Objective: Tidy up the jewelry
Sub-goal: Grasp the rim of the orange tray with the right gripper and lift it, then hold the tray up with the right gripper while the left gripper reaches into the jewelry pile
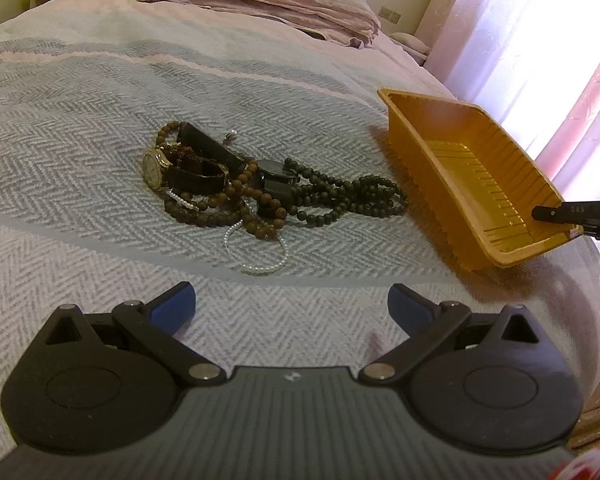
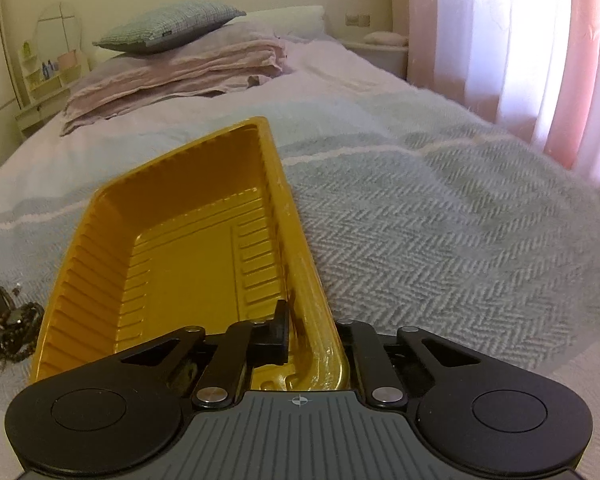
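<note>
A tangled pile of jewelry (image 1: pixel 236 184) lies on the bedspread: brown and dark bead strings, a gold watch (image 1: pixel 154 168), black watches and a white pearl strand (image 1: pixel 256 252). A yellow plastic tray (image 1: pixel 472 168) sits to its right, empty. My left gripper (image 1: pixel 292 304) is open and empty, just in front of the pile. My right gripper (image 2: pixel 300 328) is shut on the tray's near right rim (image 2: pixel 308 280); one finger (image 2: pixel 280 328) is inside the tray, the other is hidden under the rim. The pile also shows at the left edge of the right wrist view (image 2: pixel 8 328).
The grey herringbone bedspread (image 2: pixel 440 248) covers the bed. Folded pink bedding (image 2: pixel 180 72) and a grey pillow (image 2: pixel 168 28) lie at the head. Pink curtains (image 2: pixel 520 40) hang on the right. A white shelf with small items (image 2: pixel 48 76) stands at the far left.
</note>
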